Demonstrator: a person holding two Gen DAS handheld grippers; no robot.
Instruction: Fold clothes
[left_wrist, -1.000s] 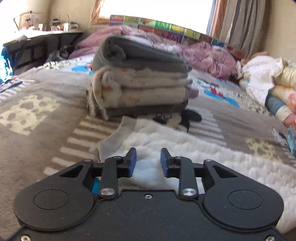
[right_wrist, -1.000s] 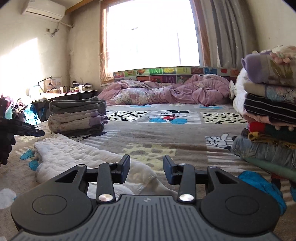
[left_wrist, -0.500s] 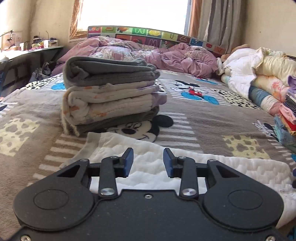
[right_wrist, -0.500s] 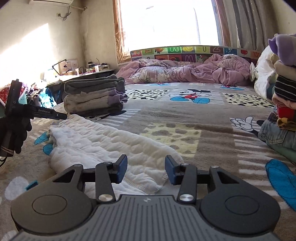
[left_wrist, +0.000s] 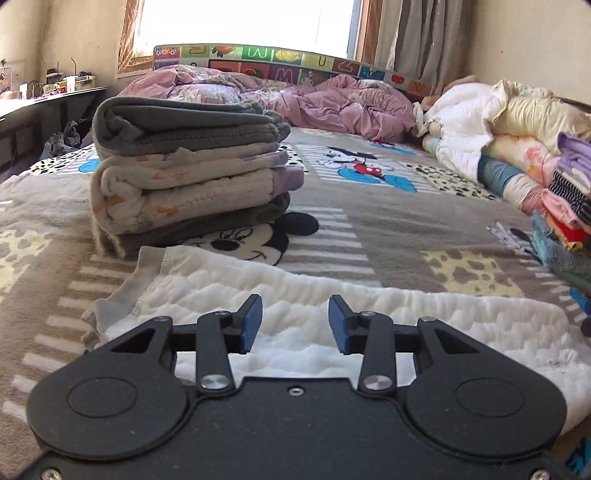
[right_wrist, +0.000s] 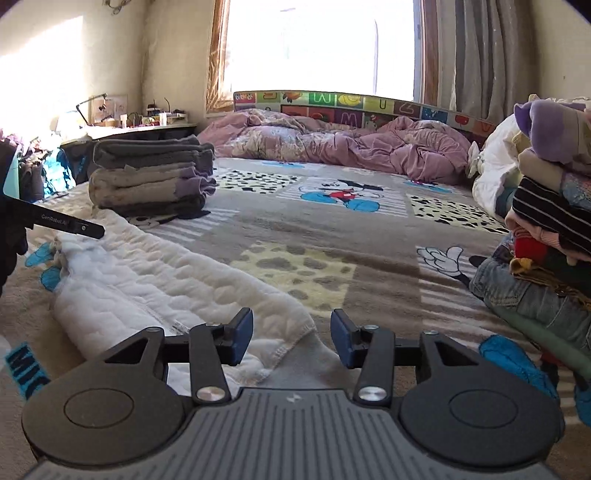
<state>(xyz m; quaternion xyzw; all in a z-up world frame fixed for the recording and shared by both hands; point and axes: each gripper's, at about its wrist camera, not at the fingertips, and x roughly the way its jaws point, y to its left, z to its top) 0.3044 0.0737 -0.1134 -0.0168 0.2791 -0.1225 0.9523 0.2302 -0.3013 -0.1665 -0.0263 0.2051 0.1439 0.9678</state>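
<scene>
A white quilted garment (left_wrist: 332, 306) lies flat in a long folded strip on the Mickey Mouse blanket (left_wrist: 388, 236). My left gripper (left_wrist: 294, 325) is open and empty, low over the garment near its left end. In the right wrist view the same garment (right_wrist: 155, 280) runs from the far left down to my right gripper (right_wrist: 291, 336), which is open and empty over the garment's near corner. The left gripper's finger (right_wrist: 70, 225) shows there at the garment's far end.
A stack of folded grey and cream clothes (left_wrist: 188, 166) stands just behind the garment. A pile of unfolded clothes (right_wrist: 546, 229) lies at the right. A pink duvet (right_wrist: 332, 144) lies by the headboard. A desk (right_wrist: 140, 129) stands at the left.
Both grippers have drawn back and swung a little right along the garment. Both stay open and the garment lies still.
</scene>
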